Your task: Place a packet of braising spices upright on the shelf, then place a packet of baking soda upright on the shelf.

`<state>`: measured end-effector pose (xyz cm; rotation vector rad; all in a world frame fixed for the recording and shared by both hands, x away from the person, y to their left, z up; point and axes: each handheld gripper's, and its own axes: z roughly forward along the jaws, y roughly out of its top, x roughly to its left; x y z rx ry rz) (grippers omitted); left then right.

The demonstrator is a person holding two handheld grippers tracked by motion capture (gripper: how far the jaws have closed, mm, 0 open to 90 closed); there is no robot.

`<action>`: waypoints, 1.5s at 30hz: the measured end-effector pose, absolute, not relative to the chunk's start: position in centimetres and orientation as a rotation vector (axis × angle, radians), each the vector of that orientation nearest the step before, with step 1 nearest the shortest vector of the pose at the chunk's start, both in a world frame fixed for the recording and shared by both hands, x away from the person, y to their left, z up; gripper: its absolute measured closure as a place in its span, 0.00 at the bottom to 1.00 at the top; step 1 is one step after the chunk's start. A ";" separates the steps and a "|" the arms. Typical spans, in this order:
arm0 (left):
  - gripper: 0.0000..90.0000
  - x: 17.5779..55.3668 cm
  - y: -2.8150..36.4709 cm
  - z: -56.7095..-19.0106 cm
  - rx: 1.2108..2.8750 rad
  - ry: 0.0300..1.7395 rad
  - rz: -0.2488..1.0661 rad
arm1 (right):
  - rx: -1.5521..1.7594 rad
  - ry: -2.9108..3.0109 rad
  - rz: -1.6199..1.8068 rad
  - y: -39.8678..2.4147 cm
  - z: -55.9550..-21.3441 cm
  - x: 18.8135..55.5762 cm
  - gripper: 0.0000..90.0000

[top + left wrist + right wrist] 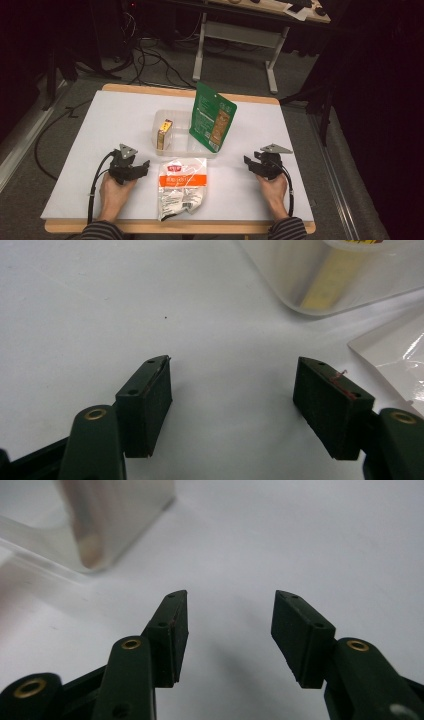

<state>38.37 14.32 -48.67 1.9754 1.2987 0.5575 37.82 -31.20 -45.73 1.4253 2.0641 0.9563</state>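
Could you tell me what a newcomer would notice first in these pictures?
Probably the tall green foil pouch leaning in the clear plastic tray at the table's centre, beside a small yellow box. Nearer the person, a white-and-orange packet lies flat between the open left tongs and open right tongs.

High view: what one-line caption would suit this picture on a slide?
Two hand-held tools, left tool and right tool, both open, flank an orange-and-white packet before a clear tray with a leaning green pouch.

Black tools (145, 165), striped sleeves (101, 231)
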 end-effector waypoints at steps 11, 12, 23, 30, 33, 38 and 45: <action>0.32 38.4 14.2 -48.1 2.010 1.308 0.501 | 1.425 2.070 0.881 -31.6 -48.1 38.0 0.51; 0.32 38.3 14.3 -48.0 2.008 1.305 0.486 | 1.431 2.069 0.889 -31.6 -48.1 38.0 0.51; 0.23 35.3 13.5 -46.0 1.981 1.242 0.319 | 1.423 2.071 0.882 -31.6 -48.1 37.9 0.51; 0.21 33.7 11.8 -45.6 2.006 1.177 0.211 | 1.421 2.071 0.881 -31.6 -48.2 37.9 0.51; 0.20 33.3 11.1 -45.8 2.025 1.159 0.185 | 1.424 2.069 0.883 -31.6 -48.2 37.9 0.51; 0.20 33.1 10.0 -46.0 2.050 1.134 0.127 | 1.424 2.068 0.882 -31.6 -48.2 37.9 0.51; 0.19 33.3 8.6 -46.5 2.080 1.147 0.104 | 1.424 2.068 0.882 -31.6 -48.2 37.9 0.51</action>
